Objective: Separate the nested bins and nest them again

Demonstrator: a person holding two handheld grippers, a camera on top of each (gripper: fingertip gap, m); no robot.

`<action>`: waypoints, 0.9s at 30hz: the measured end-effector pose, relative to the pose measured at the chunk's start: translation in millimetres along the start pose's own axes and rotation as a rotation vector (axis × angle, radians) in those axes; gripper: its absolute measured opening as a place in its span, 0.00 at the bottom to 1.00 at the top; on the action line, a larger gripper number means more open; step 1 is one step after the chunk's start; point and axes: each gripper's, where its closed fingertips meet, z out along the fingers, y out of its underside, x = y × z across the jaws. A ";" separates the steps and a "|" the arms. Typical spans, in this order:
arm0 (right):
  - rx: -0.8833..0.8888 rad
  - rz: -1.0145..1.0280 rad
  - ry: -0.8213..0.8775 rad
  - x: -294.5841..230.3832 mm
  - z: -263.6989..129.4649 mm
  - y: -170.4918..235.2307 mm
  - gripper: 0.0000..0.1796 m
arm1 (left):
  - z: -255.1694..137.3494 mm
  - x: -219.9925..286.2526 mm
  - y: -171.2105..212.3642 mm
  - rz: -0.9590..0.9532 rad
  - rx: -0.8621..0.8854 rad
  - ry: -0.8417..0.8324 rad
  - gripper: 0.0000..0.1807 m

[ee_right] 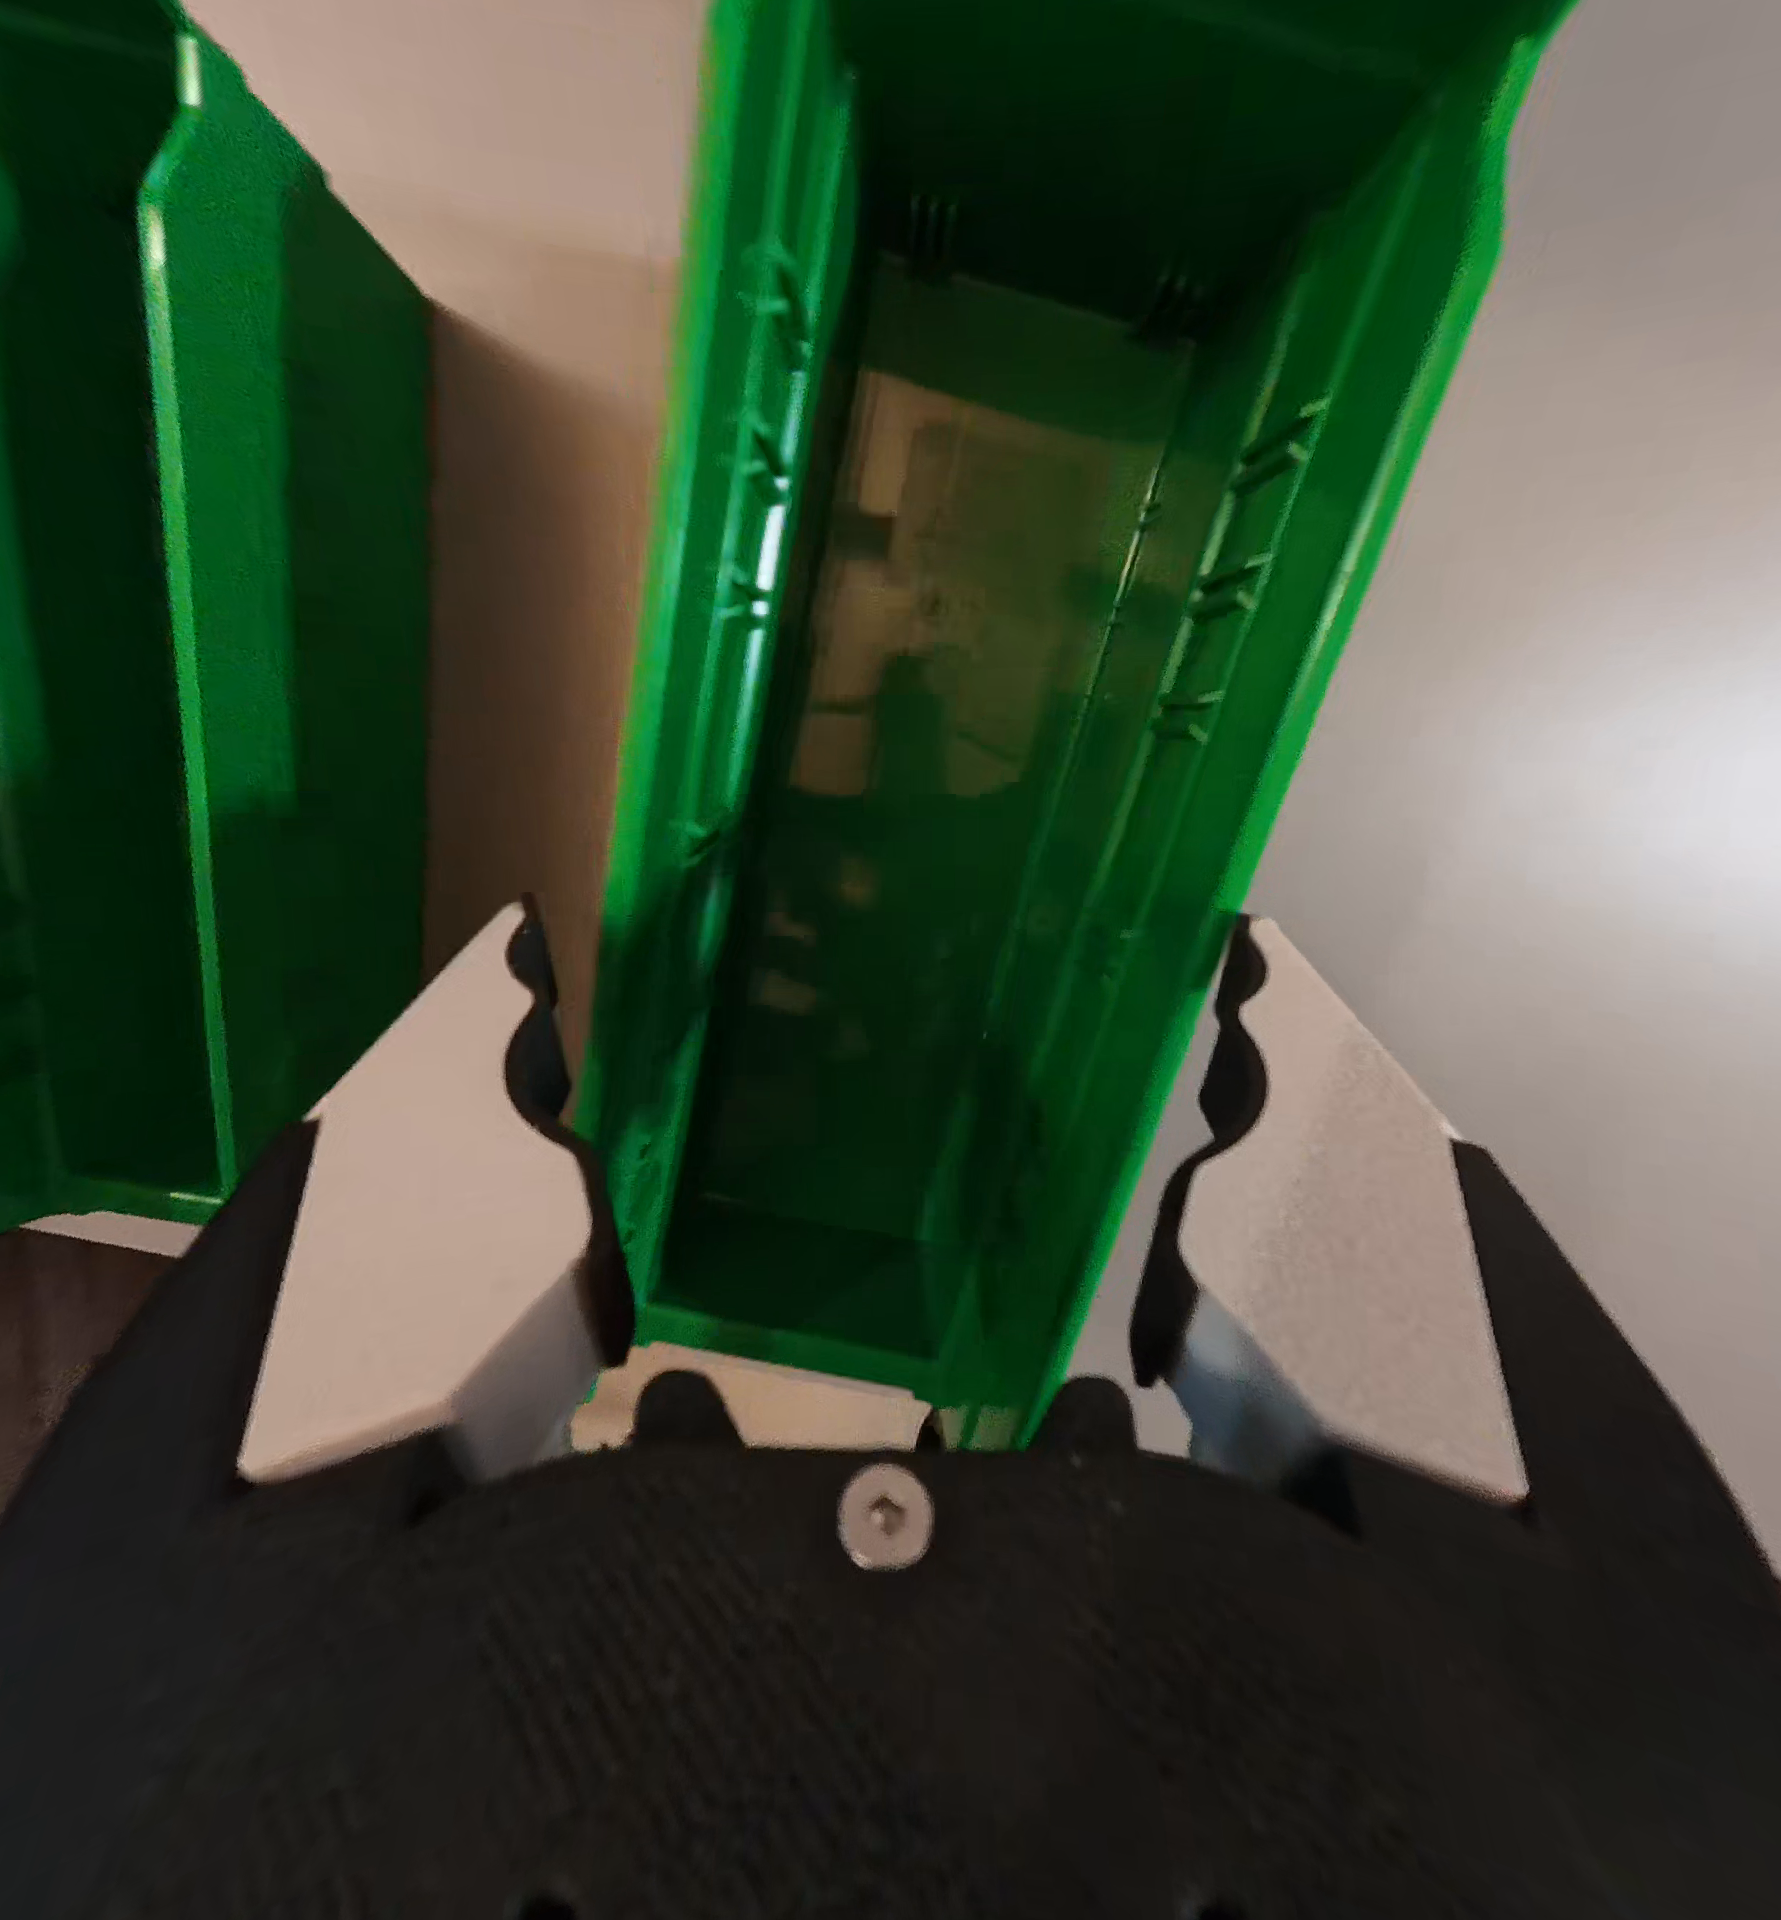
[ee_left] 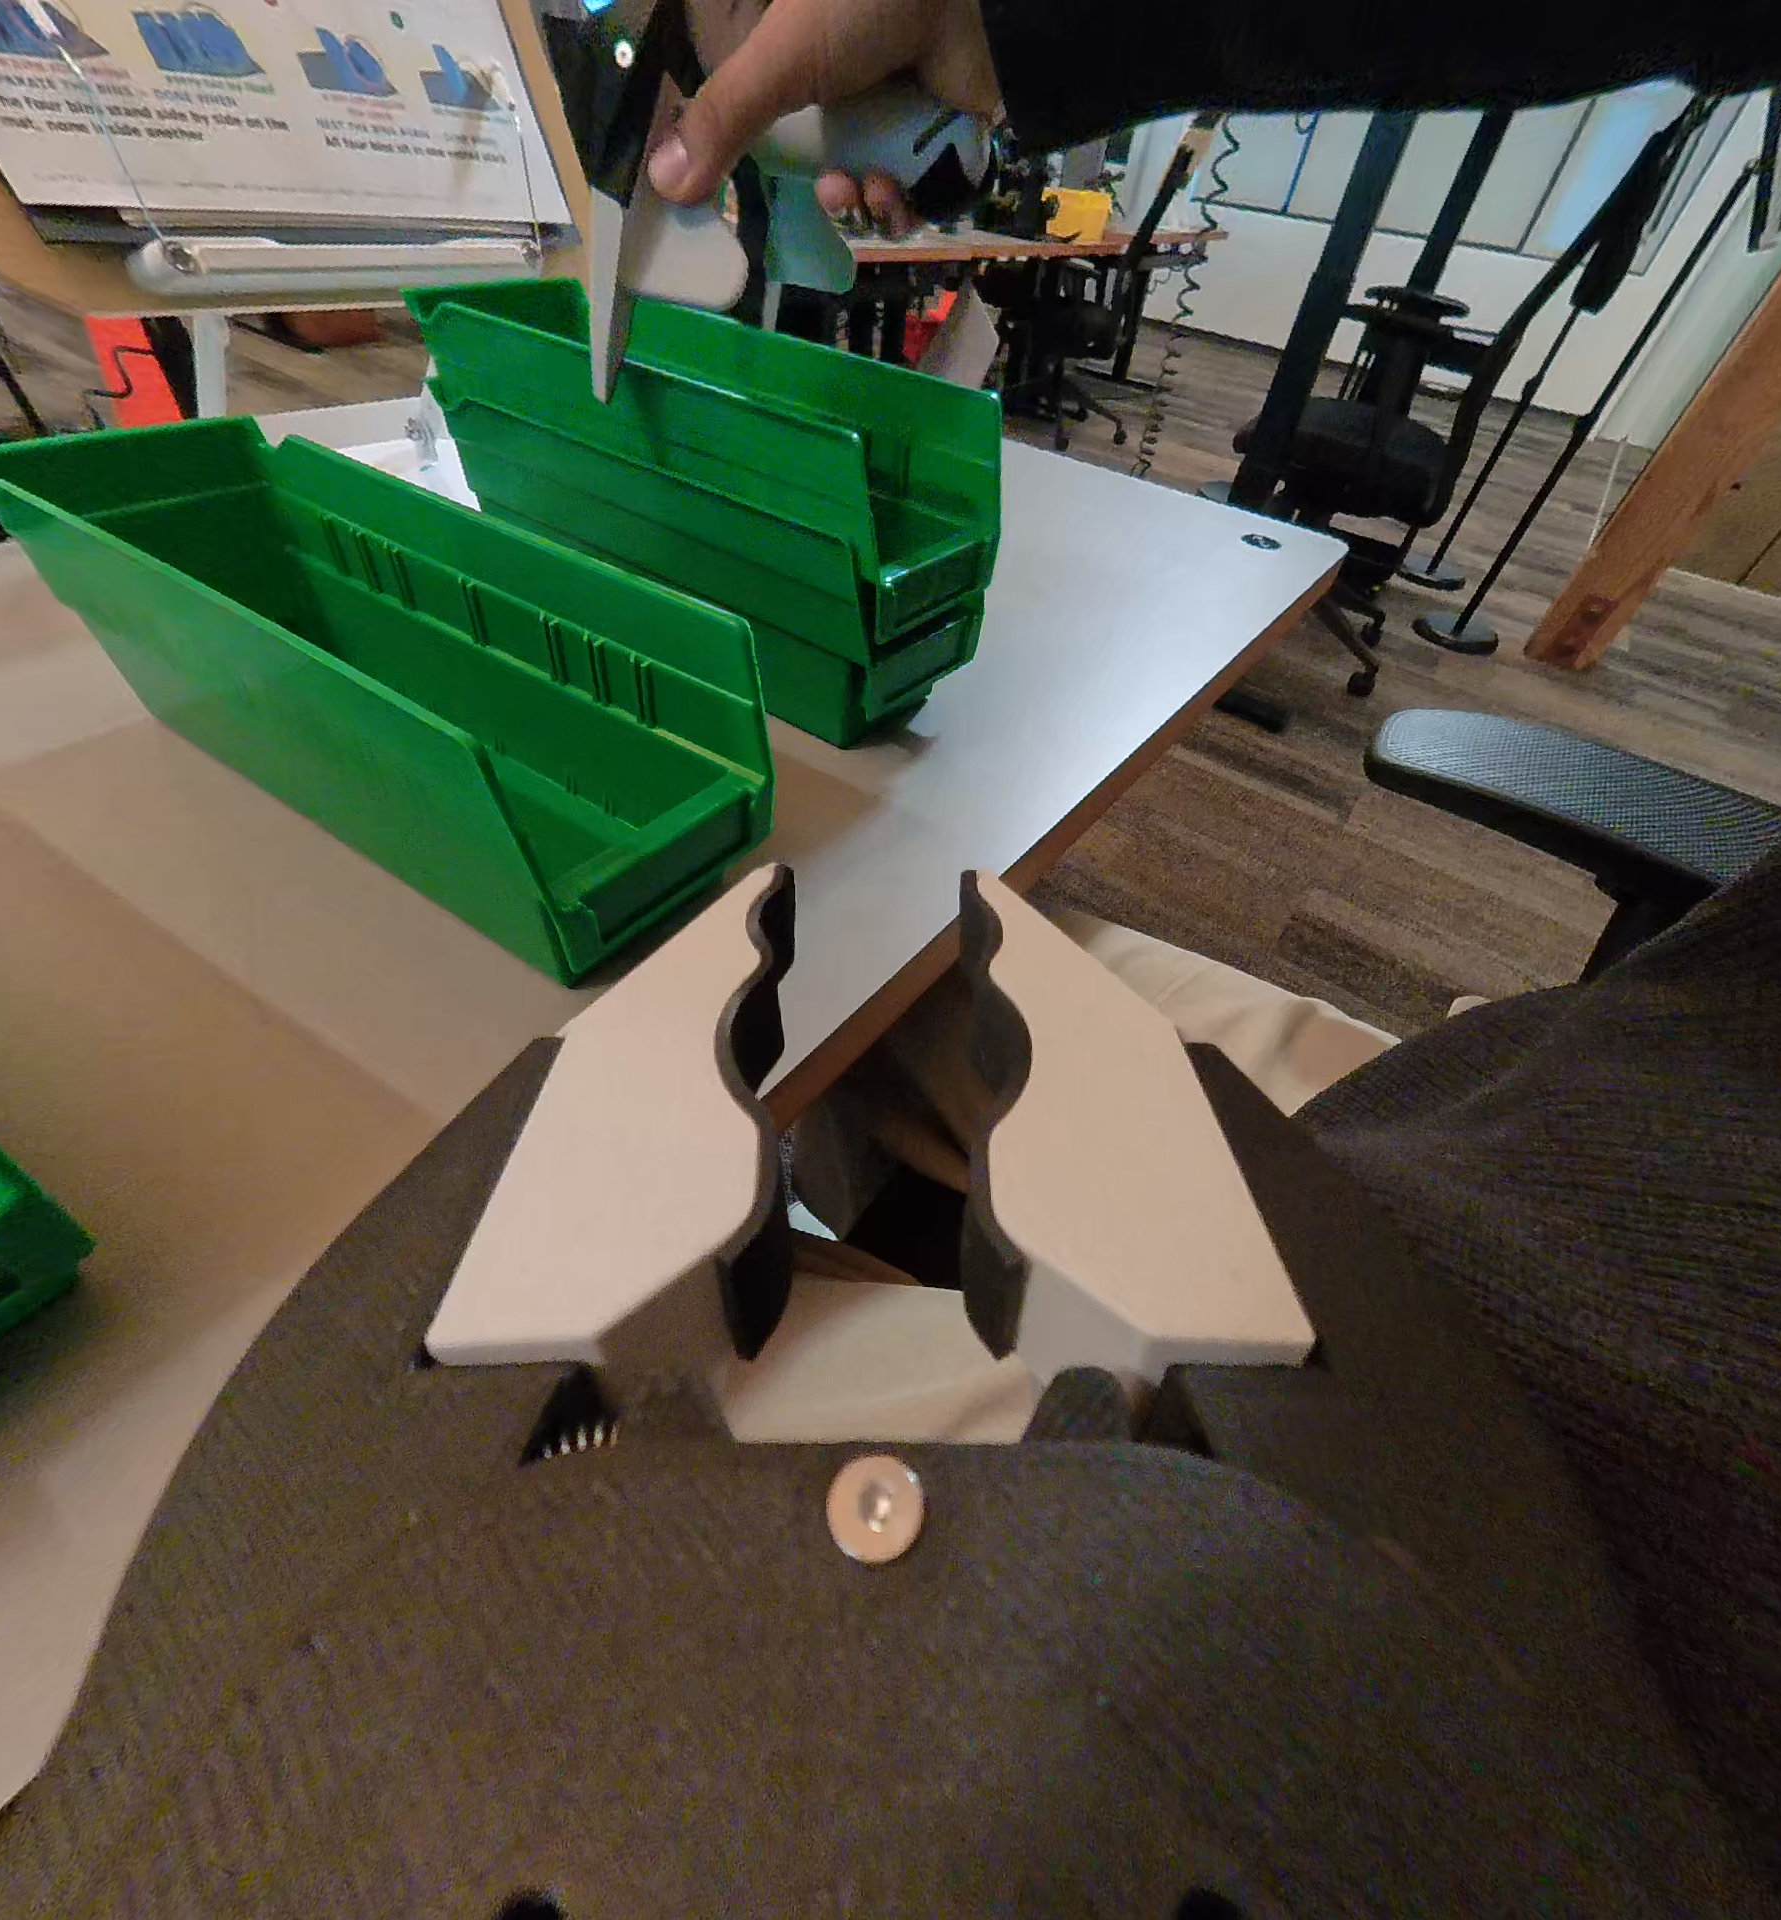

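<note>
Left wrist view first: left gripper (ee_left: 875, 925) hangs over the table (ee_left: 1125, 623) edge, jaws a narrow gap apart and empty. A single green bin (ee_left: 377, 665) sits near on the beige mat (ee_left: 138, 1018), and beyond it stand two nested green bins (ee_left: 761, 520), where the right gripper (ee_left: 611, 343) reaches down at their far end. Right wrist view: right gripper's jaws spread wide, straddling the nested bins' end without clear contact; the single bin lies to the left.
</note>
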 end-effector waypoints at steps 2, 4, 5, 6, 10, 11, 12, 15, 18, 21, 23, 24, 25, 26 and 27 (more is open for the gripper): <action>-0.002 -0.025 -0.003 -3.9 -2.0 0.4 0.72 | 1.0 0.4 1.5 0.004 -0.007 0.000 0.17; -0.008 -0.053 0.006 -4.9 -3.6 1.7 0.74 | 2.0 0.6 2.7 0.005 -0.014 0.001 0.17; -0.015 -0.063 0.011 -4.8 -3.1 3.6 0.75 | 2.4 0.6 3.2 0.003 -0.016 0.002 0.17; -0.023 -0.072 0.016 -4.3 -1.6 5.8 0.76 | 2.8 0.7 3.9 0.002 -0.019 0.003 0.17; -0.061 -0.085 0.018 -3.7 9.8 18.6 0.81 | 3.5 1.4 6.1 0.003 -0.029 0.005 0.17; -0.074 -0.088 0.020 -3.1 13.9 22.0 0.82 | 3.7 1.6 6.5 0.005 -0.030 0.005 0.17; -0.088 -0.090 0.019 -2.8 18.2 25.5 0.83 | 3.8 1.7 6.9 0.005 -0.032 0.005 0.17; -0.133 -0.102 0.017 -2.5 30.1 34.4 0.85 | 4.5 1.6 8.6 0.005 -0.038 0.005 0.17; -0.149 -0.120 0.001 -1.3 27.0 32.8 0.72 | 5.2 1.3 9.9 0.000 -0.044 0.008 0.18; -0.155 -0.141 -0.016 2.0 23.8 32.5 0.64 | 4.8 0.6 9.2 -0.007 -0.042 0.011 0.18; -0.154 -0.165 -0.008 4.7 22.4 32.4 0.61 | 4.3 0.4 8.7 -0.011 -0.039 0.013 0.18; -0.151 -0.175 -0.008 5.5 21.9 32.9 0.60 | 4.2 0.5 8.7 -0.013 -0.039 0.014 0.18; -0.152 -0.179 -0.014 5.6 21.3 33.9 0.60 | 4.0 0.4 8.8 -0.014 -0.040 0.015 0.18; -0.156 -0.178 -0.027 4.8 20.0 34.7 0.59 | 3.8 0.4 8.6 -0.015 -0.039 0.016 0.18; -0.156 -0.172 -0.047 2.8 17.3 34.6 0.59 | 3.7 0.5 8.3 -0.016 -0.038 0.016 0.18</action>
